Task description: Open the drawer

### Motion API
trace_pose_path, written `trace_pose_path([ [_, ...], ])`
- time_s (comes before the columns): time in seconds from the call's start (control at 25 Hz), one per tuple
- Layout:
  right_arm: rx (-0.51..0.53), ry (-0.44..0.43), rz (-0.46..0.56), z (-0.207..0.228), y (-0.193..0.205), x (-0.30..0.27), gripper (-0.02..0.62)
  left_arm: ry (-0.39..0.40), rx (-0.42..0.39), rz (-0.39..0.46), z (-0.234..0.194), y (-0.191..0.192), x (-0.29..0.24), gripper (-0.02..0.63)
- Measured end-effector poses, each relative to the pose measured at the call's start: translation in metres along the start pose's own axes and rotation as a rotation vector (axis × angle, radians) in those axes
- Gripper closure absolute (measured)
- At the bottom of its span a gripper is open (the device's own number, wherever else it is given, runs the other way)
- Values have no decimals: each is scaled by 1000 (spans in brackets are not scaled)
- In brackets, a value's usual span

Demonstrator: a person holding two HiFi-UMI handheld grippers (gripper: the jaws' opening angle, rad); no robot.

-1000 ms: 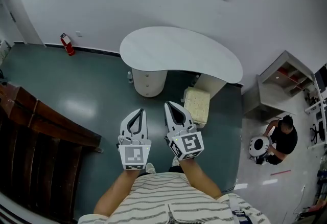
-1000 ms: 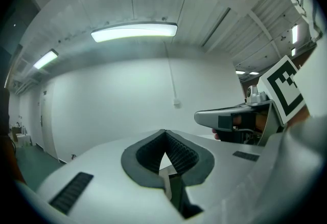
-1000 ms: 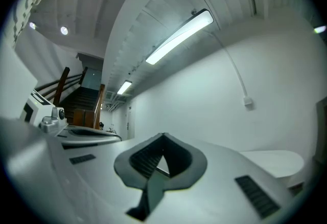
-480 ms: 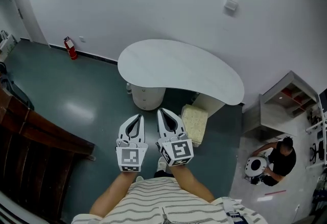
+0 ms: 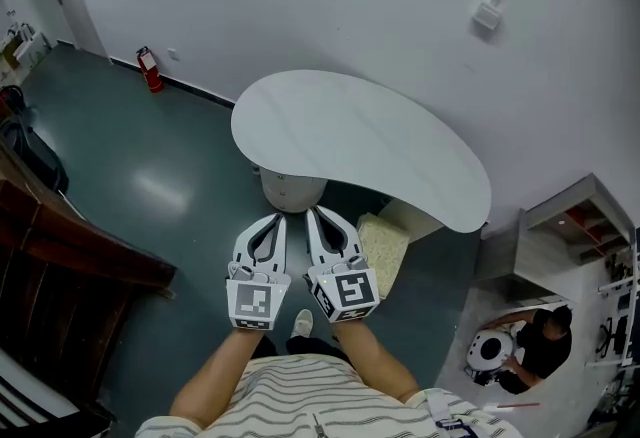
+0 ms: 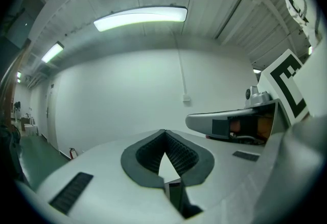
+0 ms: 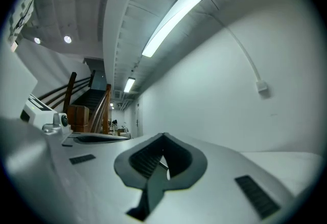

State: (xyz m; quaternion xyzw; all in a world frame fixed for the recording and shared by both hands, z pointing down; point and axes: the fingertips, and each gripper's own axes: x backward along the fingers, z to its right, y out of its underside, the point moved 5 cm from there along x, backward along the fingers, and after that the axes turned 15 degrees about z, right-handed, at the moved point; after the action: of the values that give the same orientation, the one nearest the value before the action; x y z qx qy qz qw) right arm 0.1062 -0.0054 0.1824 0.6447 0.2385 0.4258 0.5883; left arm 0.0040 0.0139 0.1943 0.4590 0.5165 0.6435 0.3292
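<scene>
White table (image 5: 360, 141) at 12 o'clock has come closer to our left gripper (image 5: 276, 219) and right gripper (image 5: 314, 215), both closed and empty, so we judge the drawer not yet reached.

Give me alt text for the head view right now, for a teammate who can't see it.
Seen from above, the left gripper and right gripper, side by side with jaws shut and empty, point at a white curved table on a green floor. A pale yellow unit stands under the table's right end.
</scene>
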Motion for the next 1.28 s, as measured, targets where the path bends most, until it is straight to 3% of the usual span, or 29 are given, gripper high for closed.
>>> trace_pose_path([
  [0.24,-27,23,-19,20,32,-29,581,-50,30,-29,-27,39,-17,612],
  [0.48,-17,77,-46,31,77,-56,581,-31,39,-67,-59,87,-40,612],
  [0.96,-15,197,-121,58,192,-68,581,-15,111,-161,-79,204,-56,612],
  [1.28,-12,214,-139,66,257,-75,581,0,103,-195,-86,268,-61,612],
])
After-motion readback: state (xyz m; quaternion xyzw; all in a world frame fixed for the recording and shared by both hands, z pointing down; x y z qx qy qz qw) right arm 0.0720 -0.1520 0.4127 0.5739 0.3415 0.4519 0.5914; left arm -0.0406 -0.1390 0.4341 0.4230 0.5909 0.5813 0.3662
